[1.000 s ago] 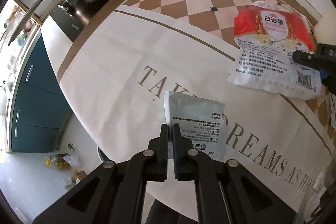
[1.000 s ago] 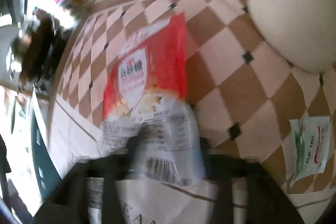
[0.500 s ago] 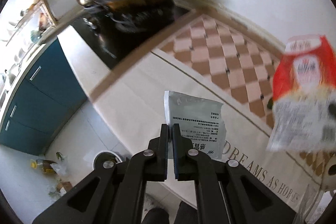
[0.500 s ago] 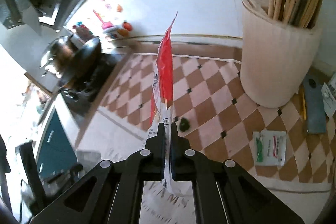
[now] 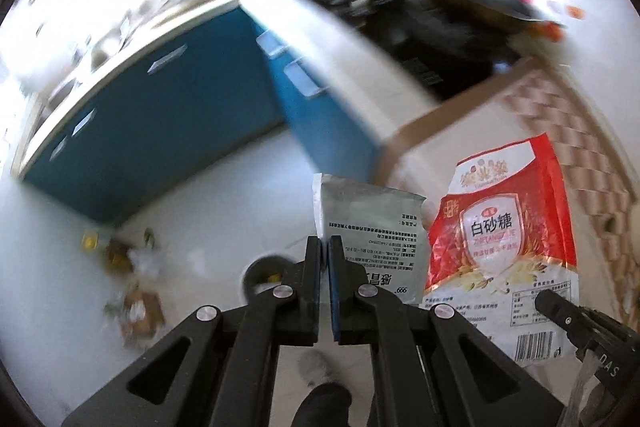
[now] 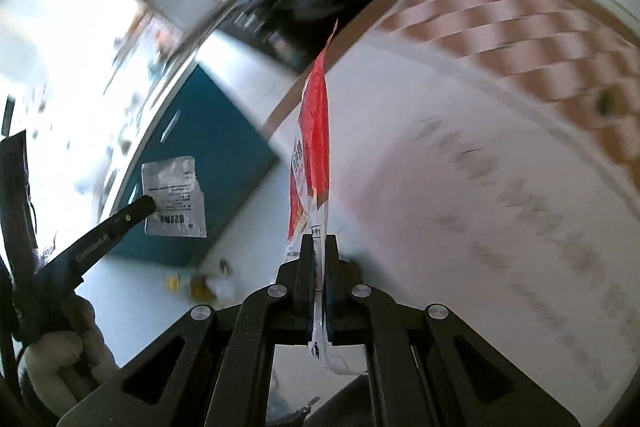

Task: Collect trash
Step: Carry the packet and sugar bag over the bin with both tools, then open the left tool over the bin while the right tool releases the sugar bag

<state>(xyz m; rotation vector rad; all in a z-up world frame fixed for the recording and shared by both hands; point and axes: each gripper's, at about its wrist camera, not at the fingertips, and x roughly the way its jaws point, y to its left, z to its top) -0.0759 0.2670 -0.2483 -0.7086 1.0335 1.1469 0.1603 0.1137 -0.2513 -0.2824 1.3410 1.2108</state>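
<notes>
My left gripper (image 5: 324, 247) is shut on the edge of a silver sachet (image 5: 372, 227) with black print, held in the air over the floor. It also shows in the right wrist view (image 6: 174, 197), pinched by the left gripper (image 6: 146, 205). My right gripper (image 6: 318, 247) is shut on a red and white sugar bag (image 6: 314, 147), seen edge-on and standing up from the jaws. The sugar bag (image 5: 502, 239) hangs flat in the left wrist view, with the right gripper (image 5: 544, 297) on its lower right corner.
A counter with a cream and brown checked cloth (image 6: 500, 147) lies to the right. Blue cabinets (image 5: 160, 131) stand behind. On the white floor (image 5: 200, 211) are scattered litter (image 5: 128, 259) and a round dark bin rim (image 5: 262, 271). A dark stove (image 5: 420, 19) is at the back.
Both grippers have swung left off the counter with their packets, from above the cloth to above the floor. The view is now blurred by the motion.
</notes>
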